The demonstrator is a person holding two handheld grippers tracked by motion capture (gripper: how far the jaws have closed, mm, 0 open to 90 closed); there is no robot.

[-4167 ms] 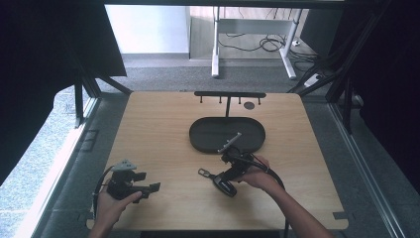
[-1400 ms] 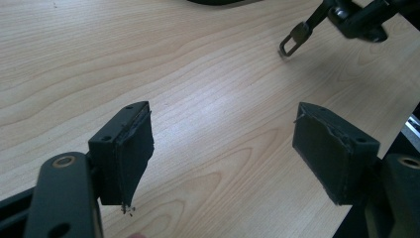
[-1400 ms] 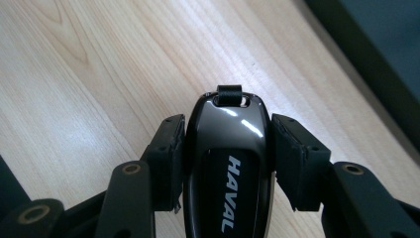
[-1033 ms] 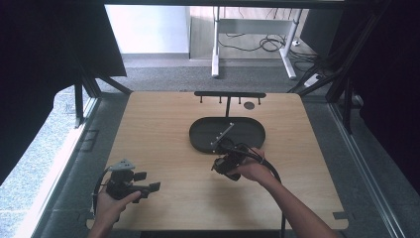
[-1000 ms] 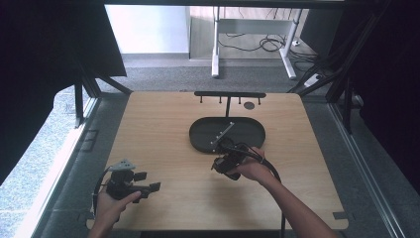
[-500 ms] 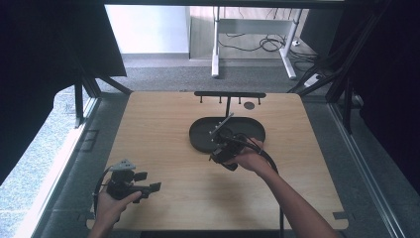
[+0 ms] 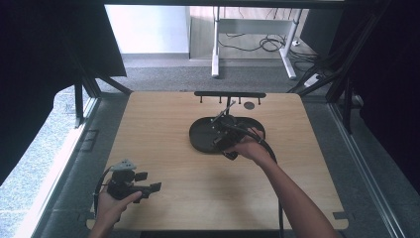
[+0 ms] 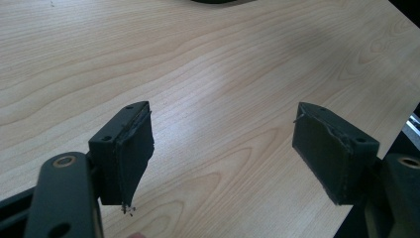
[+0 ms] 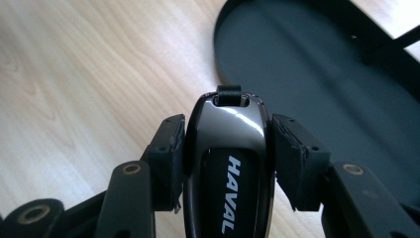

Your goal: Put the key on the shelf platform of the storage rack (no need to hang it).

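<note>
My bench carries the black oval tray. Since a second ago I've carried my right claw, clamped on the Haval key fob, to the tray's edge, ready to set down. Left claw idles open.

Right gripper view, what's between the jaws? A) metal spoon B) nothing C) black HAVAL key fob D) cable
C: the right gripper is shut on the glossy black key fob lettered HAVAL, its pads pressing both sides, just short of the dark oval tray.
</note>
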